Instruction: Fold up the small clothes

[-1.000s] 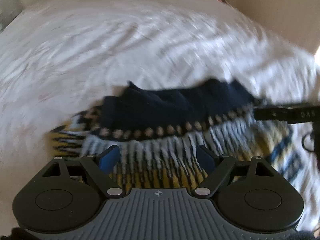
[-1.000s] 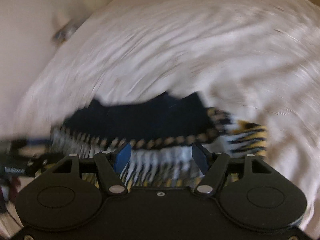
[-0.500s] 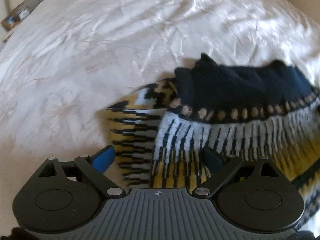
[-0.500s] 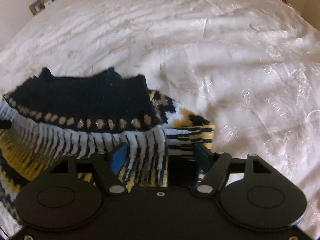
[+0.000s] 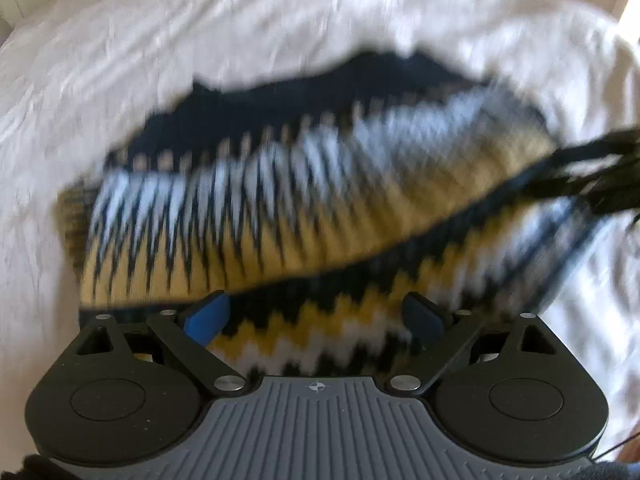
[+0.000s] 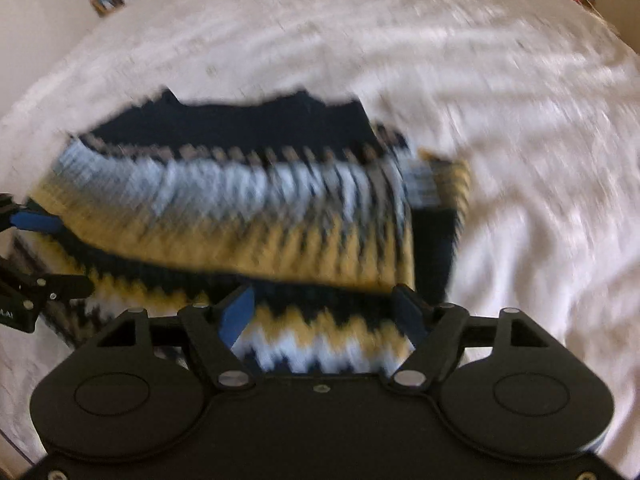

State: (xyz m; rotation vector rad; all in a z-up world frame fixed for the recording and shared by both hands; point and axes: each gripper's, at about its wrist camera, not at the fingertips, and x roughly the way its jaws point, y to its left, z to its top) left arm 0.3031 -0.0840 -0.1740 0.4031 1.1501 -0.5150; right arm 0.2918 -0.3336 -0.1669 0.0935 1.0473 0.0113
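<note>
1. Both grippers, the left gripper (image 5: 316,316) and the right gripper (image 6: 324,312), stood wide, pads clear; the right's jaws were opening.
2. Beneath them, the knitted sweater (image 5: 280,208) lay folded on the white bedspread (image 5: 200,40).
3. No writing was legible.

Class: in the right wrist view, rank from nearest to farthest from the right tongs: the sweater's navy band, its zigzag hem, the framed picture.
1. Zigzag hem, between the right tongs.
2. Navy band, the sweater's far edge.
3. Framed picture, far upper left, past the bed.

A home bedroom: wide bed under a rumpled white bedspread (image 6: 460,80), small framed picture (image 6: 106,0) beside it.
</note>
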